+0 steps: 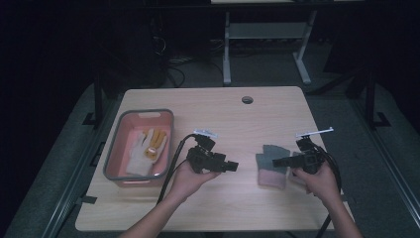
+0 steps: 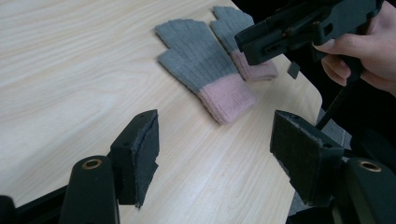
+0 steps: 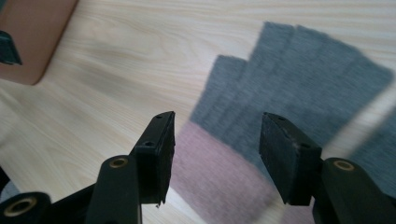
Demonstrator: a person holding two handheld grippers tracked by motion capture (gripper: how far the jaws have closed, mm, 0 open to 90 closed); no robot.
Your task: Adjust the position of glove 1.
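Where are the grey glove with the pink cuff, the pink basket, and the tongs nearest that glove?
grey glove (image 2: 198,60), left gripper view, its grey palm.
pink basket (image 1: 113,148), high view, its grey left rim.
right tongs (image 3: 215,151), right gripper view, midway between the tips.

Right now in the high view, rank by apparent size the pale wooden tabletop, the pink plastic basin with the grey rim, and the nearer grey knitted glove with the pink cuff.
1. Pale wooden tabletop, largest by far.
2. Pink plastic basin with the grey rim.
3. Nearer grey knitted glove with the pink cuff, smallest, though the right gripper hides part of it.
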